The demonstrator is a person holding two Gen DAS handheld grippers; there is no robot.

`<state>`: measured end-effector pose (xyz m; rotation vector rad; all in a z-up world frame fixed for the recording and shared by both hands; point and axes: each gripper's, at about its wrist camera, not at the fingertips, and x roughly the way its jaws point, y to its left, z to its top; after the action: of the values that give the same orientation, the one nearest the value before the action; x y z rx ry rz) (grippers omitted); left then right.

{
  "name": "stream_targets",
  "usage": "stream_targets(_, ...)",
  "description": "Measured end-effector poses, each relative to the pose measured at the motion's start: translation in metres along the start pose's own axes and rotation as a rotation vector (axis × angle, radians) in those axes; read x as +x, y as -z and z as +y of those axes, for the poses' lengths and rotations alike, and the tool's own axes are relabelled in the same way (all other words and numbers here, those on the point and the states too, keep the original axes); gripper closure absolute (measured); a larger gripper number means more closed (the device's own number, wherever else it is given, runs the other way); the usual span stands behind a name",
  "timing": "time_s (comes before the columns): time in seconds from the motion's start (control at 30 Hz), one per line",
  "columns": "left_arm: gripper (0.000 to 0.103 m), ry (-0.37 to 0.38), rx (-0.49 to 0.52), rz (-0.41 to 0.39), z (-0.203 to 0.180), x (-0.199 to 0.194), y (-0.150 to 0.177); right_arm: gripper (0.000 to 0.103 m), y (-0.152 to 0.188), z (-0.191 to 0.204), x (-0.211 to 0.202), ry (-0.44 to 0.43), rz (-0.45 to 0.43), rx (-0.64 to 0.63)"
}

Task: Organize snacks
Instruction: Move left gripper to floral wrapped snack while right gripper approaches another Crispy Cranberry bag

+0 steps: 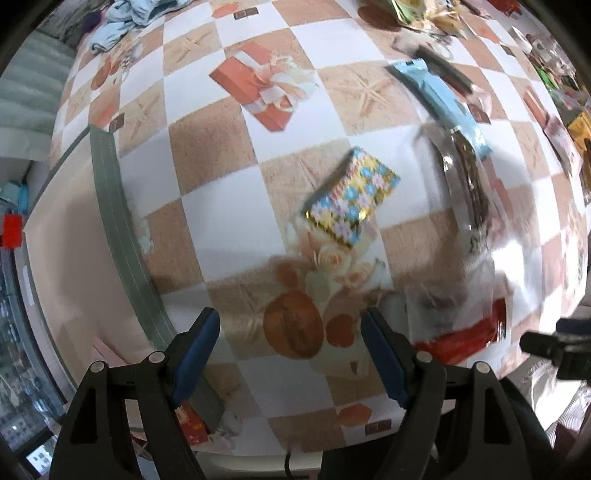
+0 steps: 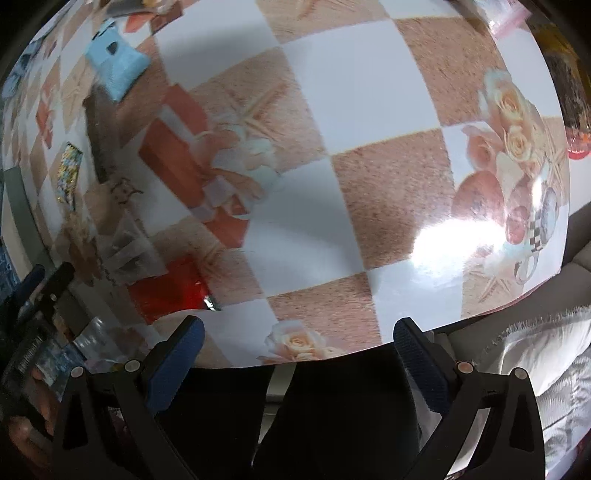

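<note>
Looking down in the left wrist view, my left gripper (image 1: 291, 354) is open over the checkered tablecloth with nothing between its blue pads. Beyond it lies a small floral-patterned pack (image 1: 351, 199). To the right are a light blue packet (image 1: 439, 96), a clear packet with dark contents (image 1: 465, 184) and a red packet (image 1: 461, 339). My right gripper (image 2: 297, 354) is open and empty above the table's near edge. The right wrist view has the red packet (image 2: 173, 291), the blue packet (image 2: 114, 66) and the floral pack (image 2: 68, 173) at its left.
A box with a grey-green rim (image 1: 118, 229) and pale inside stands at the table's left. More snack bags (image 1: 424, 14) pile at the far right. A person's dark trousers (image 2: 295, 424) and a white cushion (image 2: 546, 369) lie beyond the near edge.
</note>
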<state>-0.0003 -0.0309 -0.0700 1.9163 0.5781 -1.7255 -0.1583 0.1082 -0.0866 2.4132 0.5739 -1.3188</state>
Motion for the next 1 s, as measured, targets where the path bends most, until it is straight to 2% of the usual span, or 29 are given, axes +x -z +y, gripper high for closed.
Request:
stream_targets(0.2,0.021,-0.038,0.043,-0.030,-0.016,0.000,-0.028,0.000,-0.002,-0.006,0.005,0.007,0.008,0.002)
stream_targets(0.33,0.021,-0.054,0.082,-0.040,-0.035,0.005,-0.058,0.000,0.004,-0.014,0.005,0.017,-0.005,0.000)
stream_targets(0.47,0.021,-0.069,0.082,-0.035,-0.043,0.012,-0.077,0.000,0.002,-0.021,0.003,0.034,-0.024,-0.005)
stream_targets(0.57,0.013,-0.066,0.040,-0.044,-0.038,0.015,-0.087,0.000,0.000,-0.028,0.001,0.051,-0.045,-0.014)
stream_targets(0.7,0.002,-0.070,-0.012,-0.036,-0.013,0.019,-0.099,0.000,-0.011,-0.033,-0.016,0.114,-0.122,-0.058)
stream_targets(0.83,0.000,-0.069,-0.019,-0.040,-0.003,0.019,-0.098,0.000,-0.034,-0.040,-0.044,0.194,-0.215,-0.093)
stream_targets(1.0,0.000,-0.061,-0.019,-0.049,-0.009,0.017,-0.089,0.000,-0.072,-0.052,-0.075,0.260,-0.308,-0.138)
